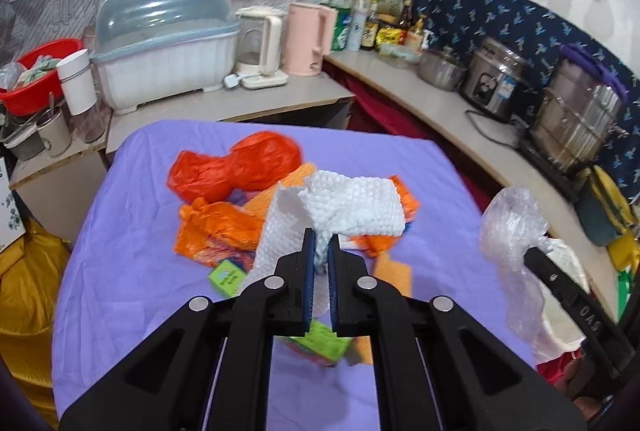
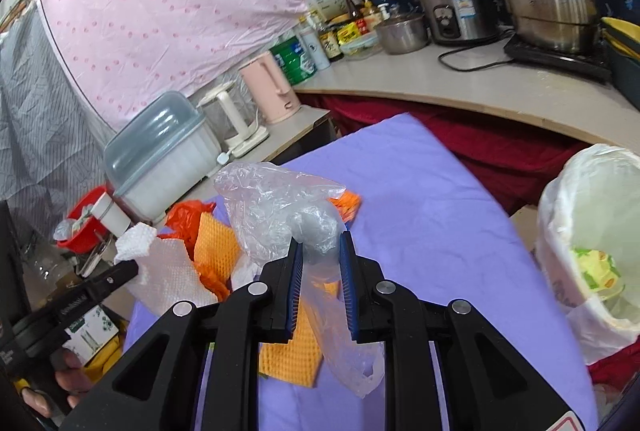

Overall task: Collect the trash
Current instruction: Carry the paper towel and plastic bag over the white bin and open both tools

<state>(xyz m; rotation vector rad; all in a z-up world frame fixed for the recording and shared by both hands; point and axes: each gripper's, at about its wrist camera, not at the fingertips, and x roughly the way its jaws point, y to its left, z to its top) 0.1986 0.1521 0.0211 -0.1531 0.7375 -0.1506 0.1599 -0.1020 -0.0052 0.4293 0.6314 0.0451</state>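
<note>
White embossed paper towel (image 1: 344, 207) is pinched between the narrow-set jaws of the left gripper (image 1: 321, 247), lifted above the pile of orange wrappers (image 1: 216, 227) and the red plastic bag (image 1: 240, 167) on the purple tablecloth (image 1: 120, 231). The right gripper (image 2: 320, 247) is clamped on a crumpled clear plastic bag (image 2: 280, 203), held over the cloth with the lined bin (image 2: 592, 231) off to its right, already holding a green-and-yellow scrap. Both grips look slight: the towel is caught only by a fold, so a quick swing could let it slide free or unfurl and drag the wrappers below. The clear bag is slippery and trails below the fingers, so it may snag the orange waffle sheet (image 2: 292, 347) under it or miss the bin's rim.
</note>
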